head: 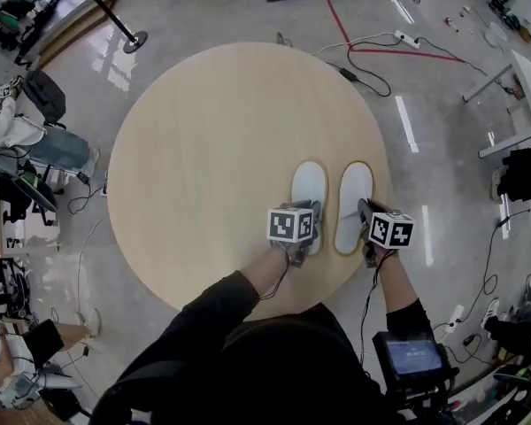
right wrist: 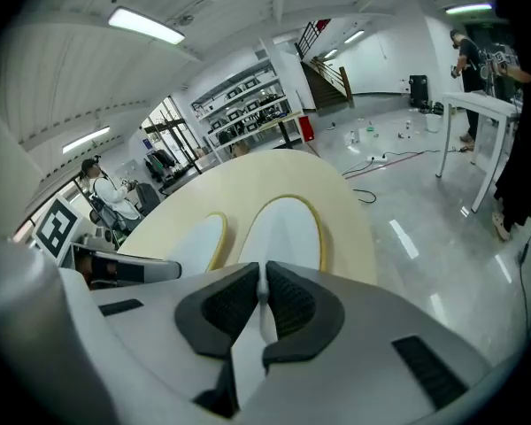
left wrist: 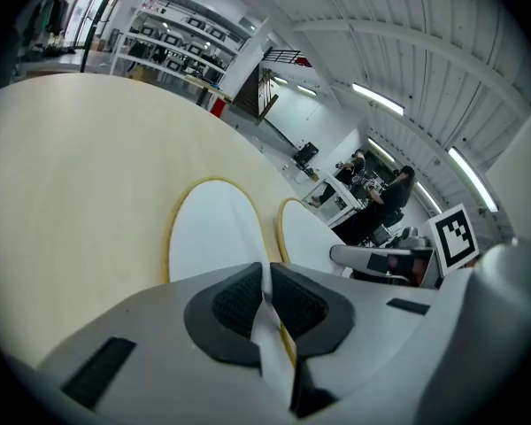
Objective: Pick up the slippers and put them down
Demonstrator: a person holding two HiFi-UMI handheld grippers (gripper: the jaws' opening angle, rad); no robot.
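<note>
At the far left a seated person point(head: 18, 131) is by the grey floor point(head: 80, 237), well apart from the round pale wooden desk point(head: 203, 149) that fills the middle of the head view. On the desk's near right part two white slippers with yellow edging lie side by side, toes pointing away from the wearer of the camera. The left tongs point(head: 306, 235) are pressed together on the heel end of the left slipper point(head: 309, 189); the left gripper view shows a thin white edge of it pinched between the dark pads. Just beside it, with a narrow strip of desk between them, lies the right slipper point(head: 354, 193). The right tongs point(head: 365, 218) are clamped on its heel end in the same way, a white edge caught between their pads. Whether the heels rest on the desk cannot be told. Beyond the desk, at upper right, a red cable point(head: 336, 25) and a white power strip point(head: 405, 38) lie on the floor.
</note>
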